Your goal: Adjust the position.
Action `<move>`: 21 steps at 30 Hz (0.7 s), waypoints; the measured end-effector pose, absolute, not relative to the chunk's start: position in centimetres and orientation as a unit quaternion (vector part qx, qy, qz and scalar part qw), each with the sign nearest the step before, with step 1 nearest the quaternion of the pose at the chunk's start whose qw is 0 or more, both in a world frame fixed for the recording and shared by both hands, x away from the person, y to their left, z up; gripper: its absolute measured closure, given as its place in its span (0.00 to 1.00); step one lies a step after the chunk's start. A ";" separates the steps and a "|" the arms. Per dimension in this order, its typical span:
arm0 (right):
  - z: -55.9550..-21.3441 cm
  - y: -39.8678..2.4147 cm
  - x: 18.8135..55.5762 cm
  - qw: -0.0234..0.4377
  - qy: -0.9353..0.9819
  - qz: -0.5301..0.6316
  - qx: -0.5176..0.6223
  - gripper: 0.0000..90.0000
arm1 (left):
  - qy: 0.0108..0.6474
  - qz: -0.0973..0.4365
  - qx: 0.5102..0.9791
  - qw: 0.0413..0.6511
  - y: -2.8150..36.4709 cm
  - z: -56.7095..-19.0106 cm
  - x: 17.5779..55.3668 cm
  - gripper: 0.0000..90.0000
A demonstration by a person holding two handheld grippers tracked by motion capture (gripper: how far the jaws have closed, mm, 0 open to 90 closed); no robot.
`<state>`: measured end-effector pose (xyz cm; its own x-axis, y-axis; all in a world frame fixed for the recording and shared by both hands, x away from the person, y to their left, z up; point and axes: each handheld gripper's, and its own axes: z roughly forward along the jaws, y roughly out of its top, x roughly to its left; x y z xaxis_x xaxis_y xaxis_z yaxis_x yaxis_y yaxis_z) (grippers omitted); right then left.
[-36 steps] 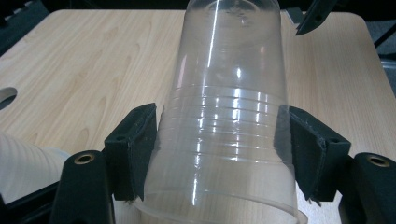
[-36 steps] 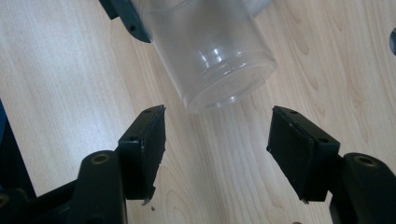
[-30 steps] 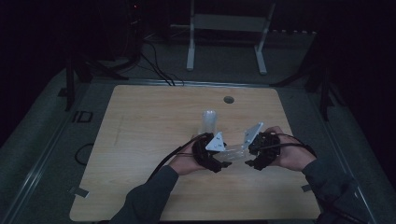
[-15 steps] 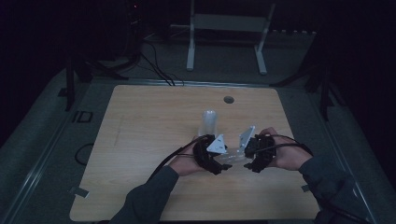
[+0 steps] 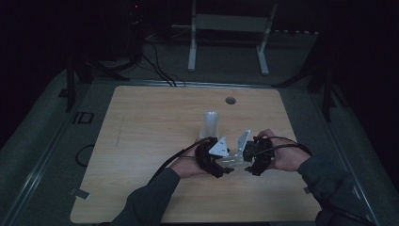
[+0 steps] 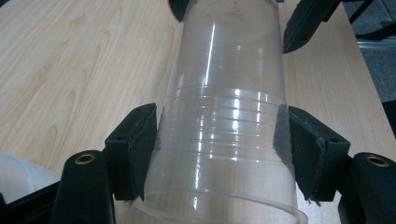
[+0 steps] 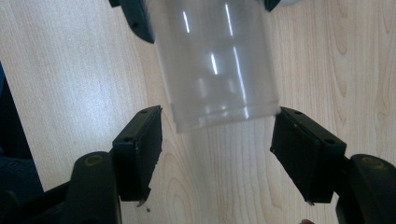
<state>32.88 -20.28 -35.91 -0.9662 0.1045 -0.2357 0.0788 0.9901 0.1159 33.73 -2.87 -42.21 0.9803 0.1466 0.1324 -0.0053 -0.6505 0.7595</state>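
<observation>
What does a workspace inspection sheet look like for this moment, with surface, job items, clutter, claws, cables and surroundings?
Surface: light wooden table with a round hole near the far edge.
Job's things: clear ribbed plastic cup held lying between the hands; a second clear plastic cup stands upturned just beyond them.
Clutter: nothing seen.
Claws: left claw is clamped on the held cup's ribbed band; right claw has just been opening, its pads apart from the cup's base end, which lies between them.
Cables: black cable trails from the left claw over the table; more lie on the floor behind.
Surroundings: dark room, a white metal stand beyond the table.
</observation>
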 end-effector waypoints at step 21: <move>-36.6 -19.7 32.5 0.096 0.994 0.057 0.019 0.46 | 0.022 0.062 0.898 0.435 -3.0 -42.0 33.3 0.34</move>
